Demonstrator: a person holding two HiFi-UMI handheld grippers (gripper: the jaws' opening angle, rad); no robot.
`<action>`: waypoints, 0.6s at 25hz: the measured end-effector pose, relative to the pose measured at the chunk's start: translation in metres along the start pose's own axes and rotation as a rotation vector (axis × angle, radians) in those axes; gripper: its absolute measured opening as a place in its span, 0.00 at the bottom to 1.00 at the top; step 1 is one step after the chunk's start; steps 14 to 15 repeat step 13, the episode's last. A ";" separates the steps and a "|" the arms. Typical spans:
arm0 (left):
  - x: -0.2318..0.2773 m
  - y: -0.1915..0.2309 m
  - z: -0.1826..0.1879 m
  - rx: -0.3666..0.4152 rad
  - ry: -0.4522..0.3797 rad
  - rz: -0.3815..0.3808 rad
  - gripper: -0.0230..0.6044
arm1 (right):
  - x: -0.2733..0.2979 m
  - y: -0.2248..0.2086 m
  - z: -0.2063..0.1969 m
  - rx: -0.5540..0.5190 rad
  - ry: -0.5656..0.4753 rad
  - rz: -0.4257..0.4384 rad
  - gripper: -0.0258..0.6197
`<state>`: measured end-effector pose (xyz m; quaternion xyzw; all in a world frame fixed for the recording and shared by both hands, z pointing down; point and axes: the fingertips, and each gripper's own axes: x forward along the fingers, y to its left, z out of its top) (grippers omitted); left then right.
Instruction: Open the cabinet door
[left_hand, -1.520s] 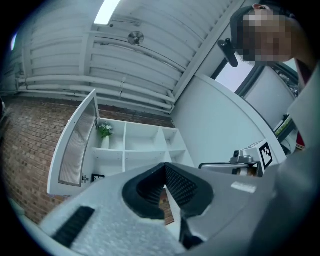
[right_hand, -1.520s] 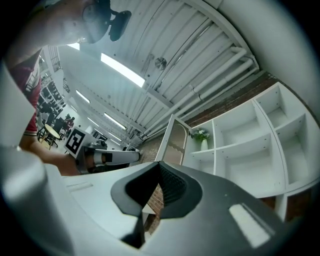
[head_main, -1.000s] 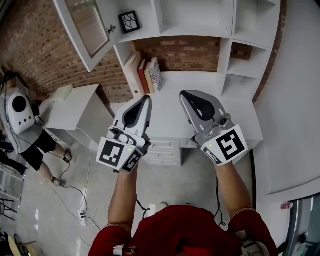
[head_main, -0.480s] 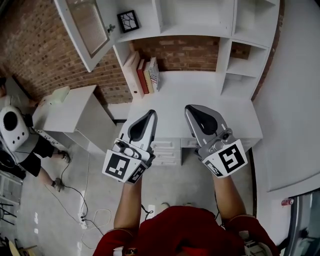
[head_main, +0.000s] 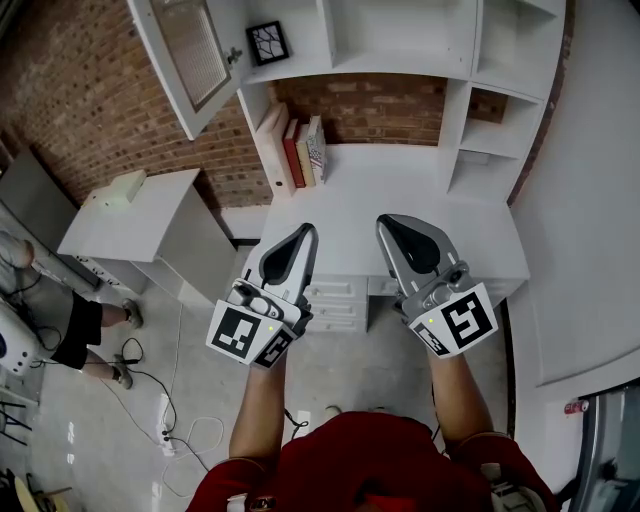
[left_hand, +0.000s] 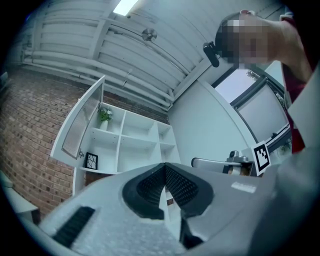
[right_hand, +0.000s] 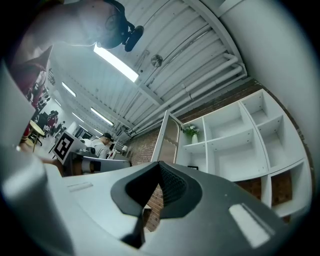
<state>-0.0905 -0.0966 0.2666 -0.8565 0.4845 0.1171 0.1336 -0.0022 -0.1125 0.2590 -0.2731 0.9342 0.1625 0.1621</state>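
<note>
My left gripper (head_main: 300, 238) and right gripper (head_main: 390, 226) are clenched, empty; the cabinet door (head_main: 190, 55) stands open up-left, nearer my left.

The left gripper (head_main: 302, 236) and right gripper (head_main: 388, 224) now sit lower in the head view, back over the front edge of the desk (head_main: 350, 200). The bystander (head_main: 70, 325) at left stands further down.

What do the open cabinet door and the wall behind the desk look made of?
The cabinet door: white matte painted frame, probably wood; its pale ribbed insert may be frosted glass or mesh. The wall: bare red brick, mortar joints visible.
</note>
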 end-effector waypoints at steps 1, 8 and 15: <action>-0.001 0.000 0.001 -0.003 -0.001 -0.001 0.04 | 0.000 0.000 0.001 0.000 -0.001 -0.002 0.06; -0.006 -0.002 0.002 -0.010 -0.011 -0.009 0.04 | -0.002 0.009 0.001 0.000 -0.005 0.008 0.06; -0.007 0.000 0.005 -0.010 -0.014 -0.005 0.04 | -0.002 0.008 0.004 0.000 -0.006 0.008 0.06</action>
